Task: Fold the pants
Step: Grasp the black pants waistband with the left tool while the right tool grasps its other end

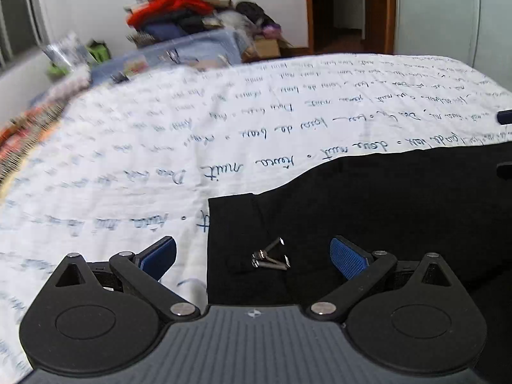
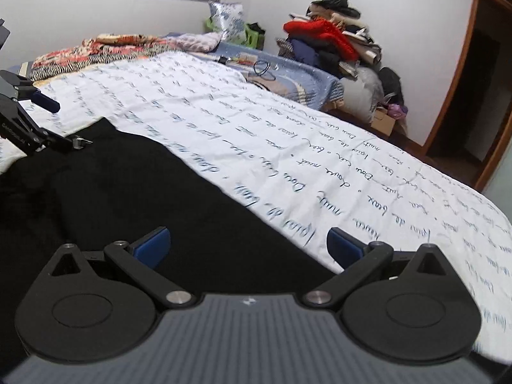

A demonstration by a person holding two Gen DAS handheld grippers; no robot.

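Note:
Black pants (image 1: 368, 217) lie flat on a white bedspread with blue handwriting (image 1: 160, 134). In the left wrist view their waistband corner, with a metal hook clasp (image 1: 270, 257), sits between the fingers. My left gripper (image 1: 252, 256) is open, just above that waistband corner. My right gripper (image 2: 248, 246) is open over the far edge of the pants (image 2: 144, 185), one finger over black cloth, the other over the bedspread (image 2: 288, 121). The left gripper also shows at the left edge of the right wrist view (image 2: 28, 121).
A pile of clothes with a red garment (image 2: 329, 38) stands against the far wall. Patterned blankets (image 2: 105, 48) and small items on a blue quilt (image 2: 288, 67) lie at the head of the bed. A doorway (image 2: 470, 96) is at the right.

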